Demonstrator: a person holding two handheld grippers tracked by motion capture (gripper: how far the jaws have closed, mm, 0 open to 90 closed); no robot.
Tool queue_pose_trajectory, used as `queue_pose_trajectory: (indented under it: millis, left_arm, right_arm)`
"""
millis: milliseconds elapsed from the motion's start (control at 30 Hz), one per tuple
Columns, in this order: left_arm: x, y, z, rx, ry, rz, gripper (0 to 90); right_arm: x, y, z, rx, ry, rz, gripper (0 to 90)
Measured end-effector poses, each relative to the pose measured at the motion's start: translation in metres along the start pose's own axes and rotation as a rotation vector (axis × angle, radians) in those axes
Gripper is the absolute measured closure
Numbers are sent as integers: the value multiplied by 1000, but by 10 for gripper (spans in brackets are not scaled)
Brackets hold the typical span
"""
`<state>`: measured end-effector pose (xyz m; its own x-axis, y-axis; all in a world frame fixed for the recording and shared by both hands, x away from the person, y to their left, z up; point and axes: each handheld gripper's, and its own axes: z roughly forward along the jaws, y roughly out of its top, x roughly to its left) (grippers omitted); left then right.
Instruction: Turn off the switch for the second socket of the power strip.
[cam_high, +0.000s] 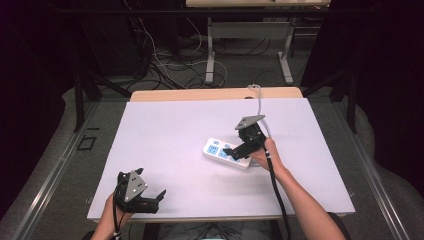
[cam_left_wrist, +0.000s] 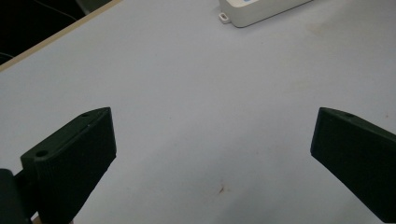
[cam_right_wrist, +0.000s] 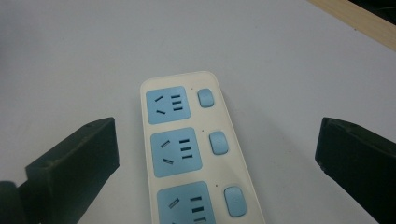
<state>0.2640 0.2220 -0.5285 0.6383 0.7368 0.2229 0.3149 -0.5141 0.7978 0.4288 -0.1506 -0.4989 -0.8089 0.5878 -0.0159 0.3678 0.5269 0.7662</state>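
One white power strip (cam_high: 226, 153) lies flat on the white table (cam_high: 165, 140), right of centre. In the high view its long axis runs from upper left to lower right; in the right gripper view it runs away between the black jaws, with three blue sockets (cam_right_wrist: 177, 151) in a row, each beside a blue switch (cam_right_wrist: 218, 142). Right gripper (cam_high: 239, 149) hovers over the strip's near end, jaws spread wide, pads clear of the casing. Left gripper (cam_high: 150, 198) sits well apart at the table's near-left edge, jaws wide and empty.
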Motion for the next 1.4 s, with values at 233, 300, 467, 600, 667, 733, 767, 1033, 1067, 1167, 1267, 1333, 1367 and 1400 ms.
queue_pose_trajectory:
  millis: [233, 300, 467, 600, 667, 733, 767, 1033, 1067, 1167, 1267, 1333, 1367, 1400]
  left_arm:
    - [1, 0, -1, 10, 1, 12, 0]
    - [1, 0, 0, 2, 2, 5, 0]
    - [1, 0, -1, 0, 3, 2, 0]
    - [2, -1, -2, 7, 4, 5, 0]
    - [2, -1, -2, 9, 3, 3, 0]
    - [2, -1, -2, 9, 4, 3, 0]
    - [2, -1, -2, 9, 4, 4, 0]
    - [1, -1, -1, 1, 4, 1, 0]
    - [1, -1, -1, 2, 5, 2, 0]
    - [1, -1, -1, 2, 4, 3, 0]
    - [1, -1, -1, 2, 4, 4, 0]
    - [1, 0, -1, 1, 5, 3, 0]
    - [1, 0, -1, 1, 4, 4, 0]
    - [1, 0, -1, 0, 4, 4, 0]
  right_arm:
    - [1, -4, -8, 1, -4, -3, 0]
    - [1, -5, -11, 2, -9, -3, 0]
    - [2, -8, -17, 3, -20, -15, 0]
    - [3, -10, -26, 4, -34, -5, 0]
    - [3, -13, -30, -9, -39, -8, 0]
    - [2, -15, -35, -8, -44, 4, 0]
    - [2, -16, -37, -2, -41, 2, 0]
    - [4, -25, -49, -5, -59, 14, 0]
    - [5, -26, -51, -1, -57, 10, 0]
    - [6, -31, -57, 0, -66, 14, 0]
    - [9, -36, -62, -7, -74, 14, 0]
    - [10, -40, -66, 1, -77, 16, 0]
    - [10, -42, -67, -3, -76, 18, 0]
    - [11, -44, -69, -4, -84, 20, 0]
